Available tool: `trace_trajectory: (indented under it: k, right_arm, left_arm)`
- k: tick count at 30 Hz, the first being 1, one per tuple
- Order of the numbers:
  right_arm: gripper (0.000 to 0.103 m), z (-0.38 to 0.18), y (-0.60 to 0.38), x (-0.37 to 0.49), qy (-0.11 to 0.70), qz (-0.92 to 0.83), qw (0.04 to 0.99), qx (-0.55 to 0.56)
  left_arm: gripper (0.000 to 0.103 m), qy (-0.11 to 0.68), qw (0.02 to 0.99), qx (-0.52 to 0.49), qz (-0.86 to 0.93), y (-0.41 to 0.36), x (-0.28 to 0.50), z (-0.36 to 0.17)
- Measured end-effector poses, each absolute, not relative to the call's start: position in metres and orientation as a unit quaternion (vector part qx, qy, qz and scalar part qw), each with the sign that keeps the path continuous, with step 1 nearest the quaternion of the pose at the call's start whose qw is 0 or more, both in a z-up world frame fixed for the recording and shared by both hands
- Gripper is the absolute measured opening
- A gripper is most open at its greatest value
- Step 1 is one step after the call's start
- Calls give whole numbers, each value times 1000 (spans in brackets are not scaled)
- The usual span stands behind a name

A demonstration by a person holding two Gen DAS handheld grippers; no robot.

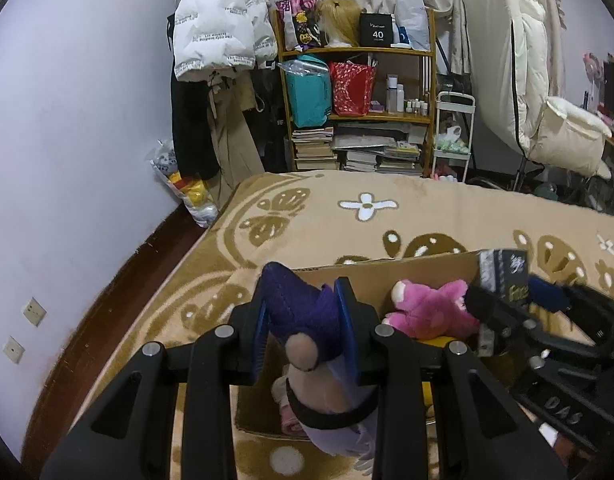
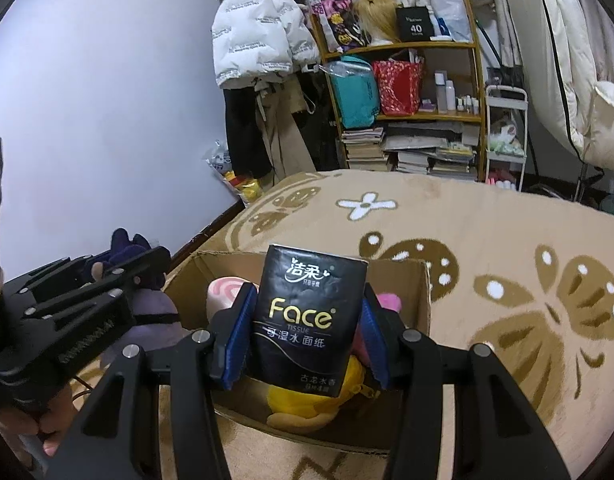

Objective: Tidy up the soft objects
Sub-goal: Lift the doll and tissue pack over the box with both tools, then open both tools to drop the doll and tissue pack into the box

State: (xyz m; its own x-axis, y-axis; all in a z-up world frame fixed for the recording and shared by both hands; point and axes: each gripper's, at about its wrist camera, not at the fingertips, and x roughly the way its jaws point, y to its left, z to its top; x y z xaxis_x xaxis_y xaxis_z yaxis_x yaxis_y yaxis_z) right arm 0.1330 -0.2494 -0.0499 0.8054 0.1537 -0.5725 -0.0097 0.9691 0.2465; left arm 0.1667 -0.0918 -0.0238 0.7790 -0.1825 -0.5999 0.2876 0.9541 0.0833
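Note:
My left gripper (image 1: 303, 300) is shut on a purple plush doll (image 1: 307, 320) with a pointed hat, held above the near left corner of an open cardboard box (image 1: 407, 276). A pink plush (image 1: 427, 308) lies in the box. My right gripper (image 2: 307, 312) is shut on a black "Face" tissue pack (image 2: 307, 316), held over the box (image 2: 423, 292). Below it lie a yellow plush (image 2: 303, 404), a pink swirl cushion (image 2: 223, 292) and the pink plush (image 2: 387, 300). The right gripper also shows in the left wrist view (image 1: 515, 300), and the left gripper in the right wrist view (image 2: 147, 264).
The box stands on a beige bed blanket (image 1: 387, 212) with brown butterfly patterns. Beyond the bed are a wooden shelf (image 1: 355, 52) with books and bags, hanging coats (image 1: 223, 32), a white trolley (image 1: 455, 136) and a folded white mattress (image 1: 515, 60). A wall (image 1: 67, 120) runs along the left.

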Motion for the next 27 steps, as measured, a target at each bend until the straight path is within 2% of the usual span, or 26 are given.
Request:
trace_trajectory:
  k: [15,16,17,18,23,24,26,27]
  right_arm:
    - [54,-72,-264,145,337,27,930,148]
    - [54,-74,-263,146,339,27,929,147]
    - [54,-76,-263,146,341,26,928,148]
    - [54,-77,-263,146,342,26,928,149]
    - [54,-78,-262,144,345,25,927,145]
    - [54,-78,-262,143,344,23,927,144]
    - [55,-77,-262,141,343,22,928,146]
    - [55,-77,-263,140,343,22,928,147]
  left_arm:
    - [32,327,930,90,-145,-102,171,-44]
    - [38,330,929,88,-143,-101,172,-45]
    - [50,332,929,86,-139,-100,173,-47]
    - [55,334,929,84,-135,-99,174,-47]
    - [62,346,926,87,-121,-94,178,-49]
    - [66,346,926,87,-119,-94,178,-48]
    - [83,343,929,84,-112,-90,177,-46]
    - [85,343,929,83,-112,-89,176,-46]
